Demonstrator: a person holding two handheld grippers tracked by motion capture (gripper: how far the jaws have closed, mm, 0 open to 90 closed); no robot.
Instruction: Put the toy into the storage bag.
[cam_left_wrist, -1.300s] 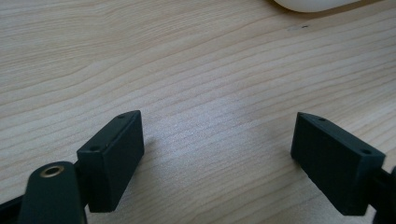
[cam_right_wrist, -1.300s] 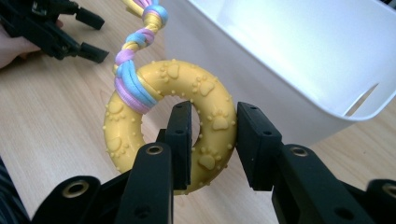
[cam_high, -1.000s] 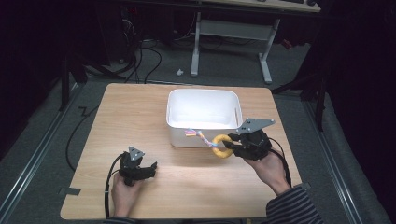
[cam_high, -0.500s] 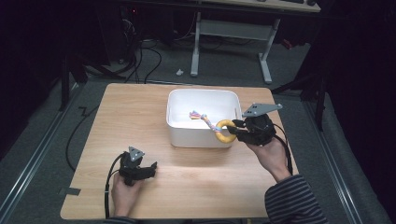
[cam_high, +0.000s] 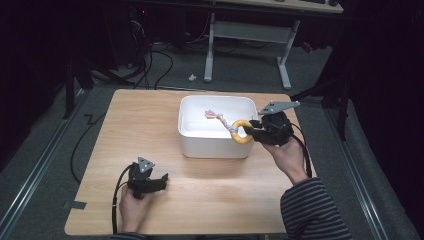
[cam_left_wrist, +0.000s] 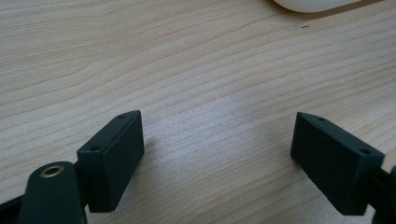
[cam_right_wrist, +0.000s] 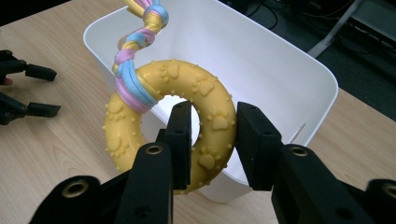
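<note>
— Right gripper view: what have you got?

— My right claw (cam_right_wrist: 212, 140) is clamped across the ring (cam_right_wrist: 173, 121), one jaw through its hole; the ring hangs over the bin's (cam_right_wrist: 299, 60) near rim, rope (cam_right_wrist: 137, 42) trailing above the inside.

— How to finish well?

— I'd carry it further inside, lower it, then release. My left claw (cam_left_wrist: 217, 154) rests agape and empty on the bench (cam_left_wrist: 187, 56).
</note>
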